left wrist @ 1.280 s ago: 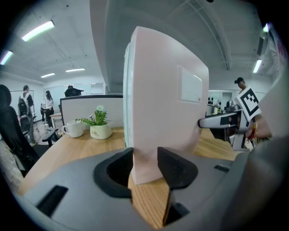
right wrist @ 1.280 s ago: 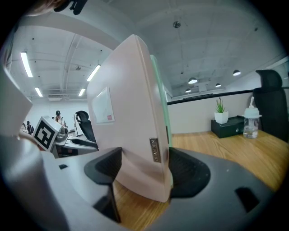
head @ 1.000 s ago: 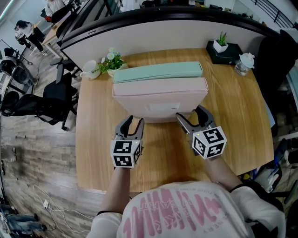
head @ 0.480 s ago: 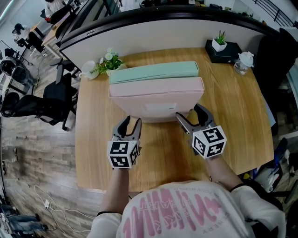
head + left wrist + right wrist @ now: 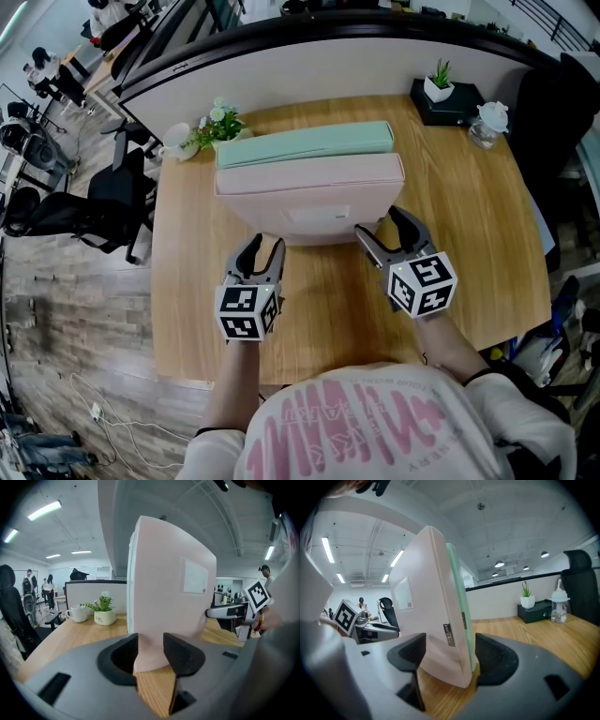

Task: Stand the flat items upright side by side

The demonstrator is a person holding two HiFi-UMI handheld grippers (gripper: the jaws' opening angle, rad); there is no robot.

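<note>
A pink flat item (image 5: 309, 202) stands upright on its long edge on the wooden table (image 5: 469, 244). A green flat item (image 5: 305, 142) stands close behind it, face to face. My left gripper (image 5: 265, 246) is shut on the pink item's lower left corner; in the left gripper view the pink item (image 5: 173, 583) fills the gap between the pads (image 5: 183, 651). My right gripper (image 5: 380, 225) holds the right end. In the right gripper view its jaws straddle the pink item (image 5: 422, 597) and the green item (image 5: 457, 583) together.
A potted plant (image 5: 217, 127) and a white mug (image 5: 178, 141) stand at the table's back left. At the back right are a black box (image 5: 445, 101) with a small plant and a glass bottle (image 5: 486, 127). Office chairs (image 5: 103, 202) stand left of the table.
In the head view, both items and both grippers sit slightly further left than a second ago. Both grips look unchanged.
</note>
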